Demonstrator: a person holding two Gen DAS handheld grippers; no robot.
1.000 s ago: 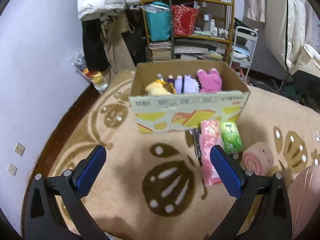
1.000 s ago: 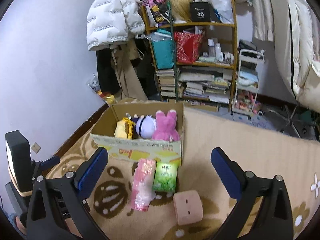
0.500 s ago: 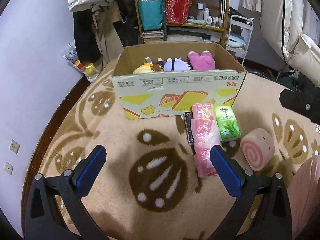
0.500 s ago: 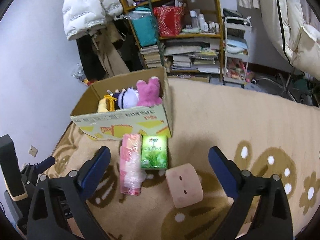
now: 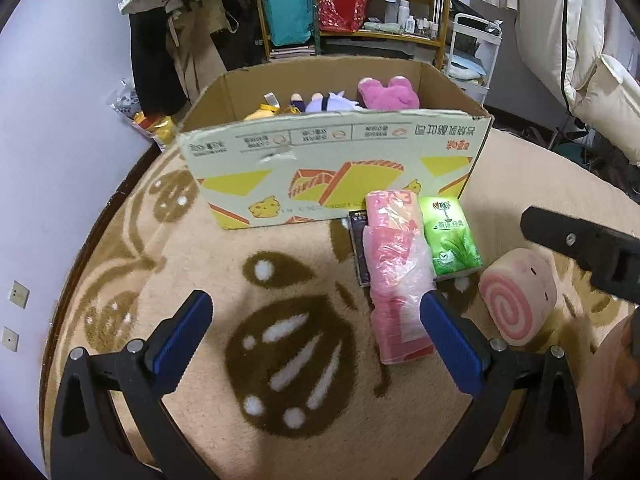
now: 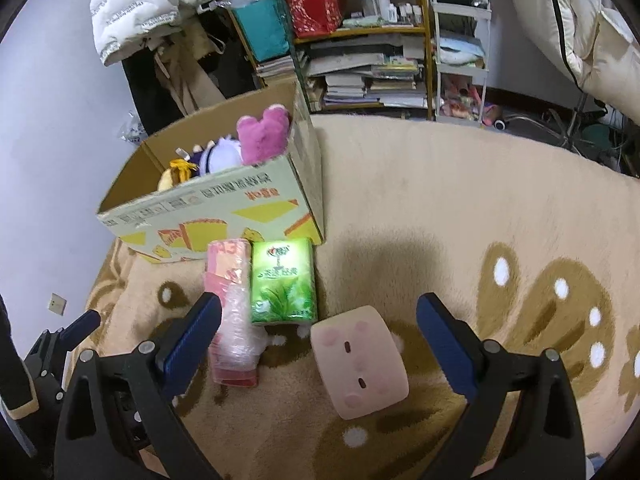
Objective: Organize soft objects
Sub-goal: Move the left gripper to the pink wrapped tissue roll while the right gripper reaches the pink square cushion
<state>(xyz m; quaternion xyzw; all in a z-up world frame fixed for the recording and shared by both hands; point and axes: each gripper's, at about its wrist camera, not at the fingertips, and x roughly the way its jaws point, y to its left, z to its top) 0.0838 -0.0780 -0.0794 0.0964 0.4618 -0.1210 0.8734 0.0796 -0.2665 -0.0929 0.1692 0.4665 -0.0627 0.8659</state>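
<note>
A cardboard box (image 5: 332, 168), printed with upside-down Chinese characters and already holding plush toys (image 6: 262, 134), stands on the carpet (image 6: 460, 208); a pink wrapped pack (image 5: 394, 276), a green tissue pack (image 6: 282, 282) with Chinese lettering and a pink roll cushion (image 6: 360, 366) lie just before it. The right tongs (image 6: 318, 330) are spread wide above the cushion and the left tongs (image 5: 316, 330) are spread and empty. It is judged that the cushion should be straddled squarely and pinched mid-body before being lifted over the box wall.

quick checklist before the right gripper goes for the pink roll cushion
1. Right gripper open, nothing held: ok.
2. Pink roll cushion lined up between its fingers: ok.
3. Cushion apart from the green tissue pack: ok, though close.
4. Left gripper open, off to the side: ok.
5. Room in the cardboard box beside the plush toys: cannot tell.
</note>
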